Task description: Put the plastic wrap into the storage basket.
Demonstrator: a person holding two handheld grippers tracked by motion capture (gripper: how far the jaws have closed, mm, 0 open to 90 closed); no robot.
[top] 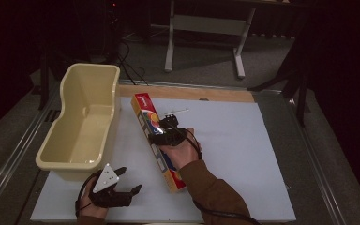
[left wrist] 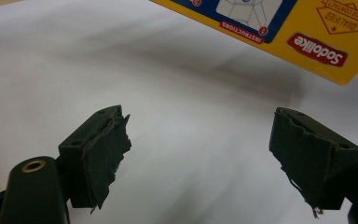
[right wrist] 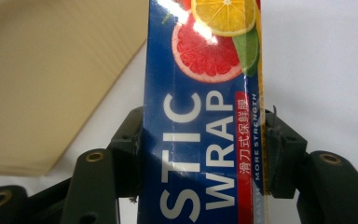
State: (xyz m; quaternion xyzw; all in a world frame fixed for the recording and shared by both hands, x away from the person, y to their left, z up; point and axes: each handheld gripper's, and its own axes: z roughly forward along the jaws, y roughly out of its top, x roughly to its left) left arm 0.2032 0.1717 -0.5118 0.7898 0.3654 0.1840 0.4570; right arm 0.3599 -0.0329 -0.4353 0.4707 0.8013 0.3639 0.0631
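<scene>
You are clamping the right gripper (top: 165, 129) across the middle of the plastic wrap box (top: 155, 140), balancing its long body just beside the cream bin (top: 56, 159) near the white board's (top: 243, 154) left edge. Your left gripper (top: 124, 180) is resting open at the front edge, holding nothing.
</scene>
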